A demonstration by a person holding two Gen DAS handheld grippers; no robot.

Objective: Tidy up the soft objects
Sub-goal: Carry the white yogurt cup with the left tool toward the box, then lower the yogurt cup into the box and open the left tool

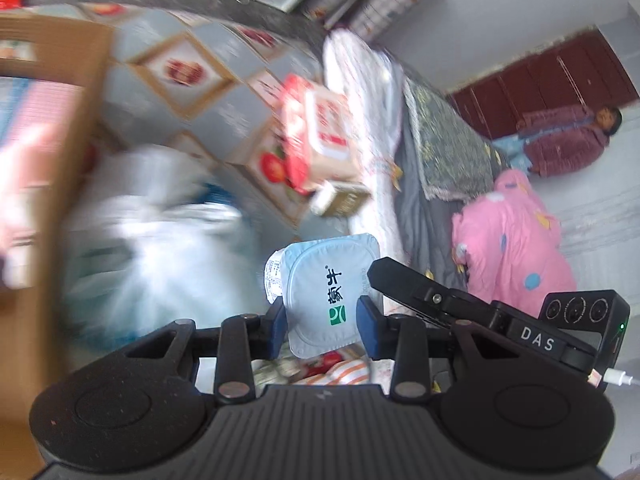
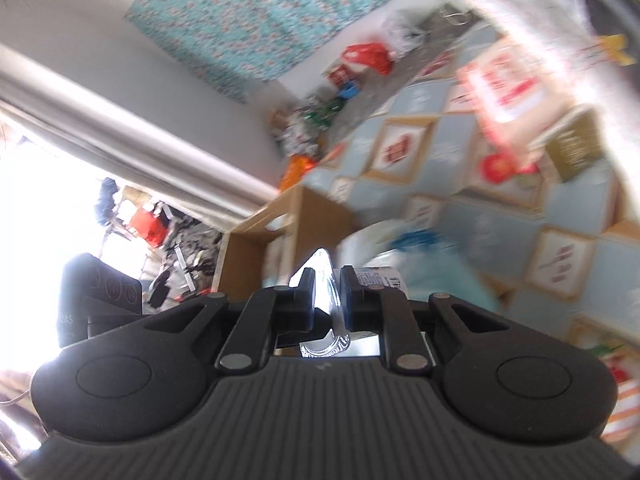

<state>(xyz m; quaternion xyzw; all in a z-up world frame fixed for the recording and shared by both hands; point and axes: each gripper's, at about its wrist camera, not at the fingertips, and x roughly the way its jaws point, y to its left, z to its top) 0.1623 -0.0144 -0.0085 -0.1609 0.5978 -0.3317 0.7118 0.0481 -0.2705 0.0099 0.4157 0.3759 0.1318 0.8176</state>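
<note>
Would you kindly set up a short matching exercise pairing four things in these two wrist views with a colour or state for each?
Things:
1. milk pouch
2. padded garment
3. wall hanging
4. cardboard box

Descriptions:
A. pink with coloured spots
B. plain brown, open
C. pale blue, held between the left gripper fingers
D. turquoise floral print

Pairs: 1-C, 2-A, 3-D, 4-B

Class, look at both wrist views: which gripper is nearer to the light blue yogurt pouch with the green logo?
Left. The left gripper has the light blue yogurt pouch clamped between its fingers. The right gripper pinches a separate silvery packet; no such pouch is clearly visible there.
</note>
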